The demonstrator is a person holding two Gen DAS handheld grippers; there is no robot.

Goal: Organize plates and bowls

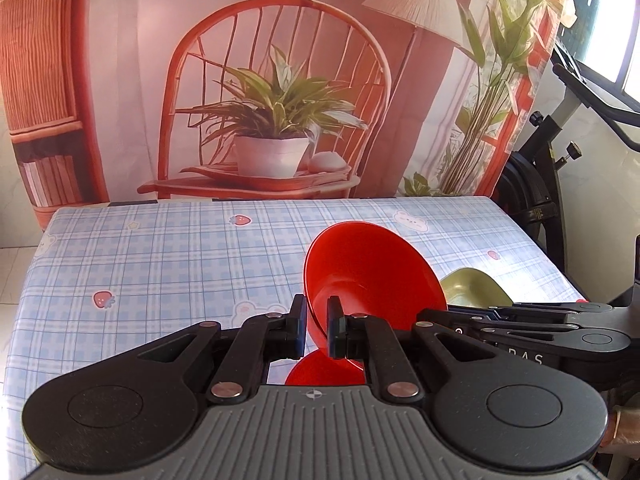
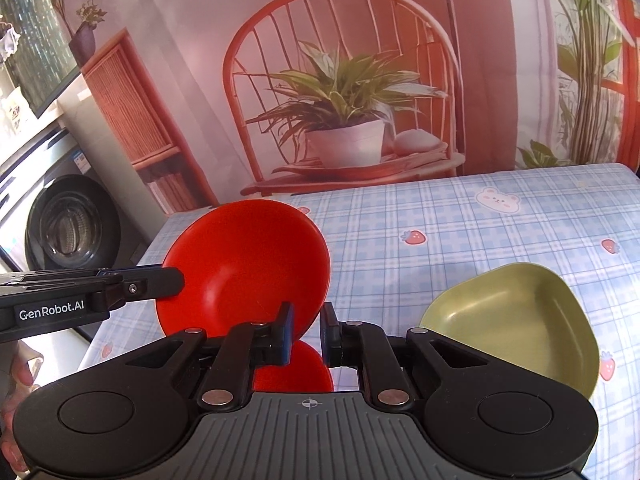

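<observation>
My left gripper point(image 1: 317, 330) is shut on the rim of a red bowl point(image 1: 372, 276) and holds it tilted on edge above the table. A second red dish point(image 1: 324, 370) lies under it. In the right wrist view the red bowl point(image 2: 248, 264) faces me, with the left gripper point(image 2: 152, 282) clamped on its left rim. My right gripper point(image 2: 307, 334) has its jaws narrowly apart around the bowl's lower rim; whether they grip is unclear. The other red dish point(image 2: 294, 368) shows below. A green triangular bowl point(image 2: 516, 320) sits on the table to the right; its edge point(image 1: 472, 288) peeks out in the left wrist view.
The table point(image 1: 160, 264) has a blue plaid cloth with strawberries and bears. A printed backdrop point(image 1: 280, 80) hangs behind it. An exercise bike point(image 1: 552, 152) stands at the right, a washing machine point(image 2: 68, 224) at the left.
</observation>
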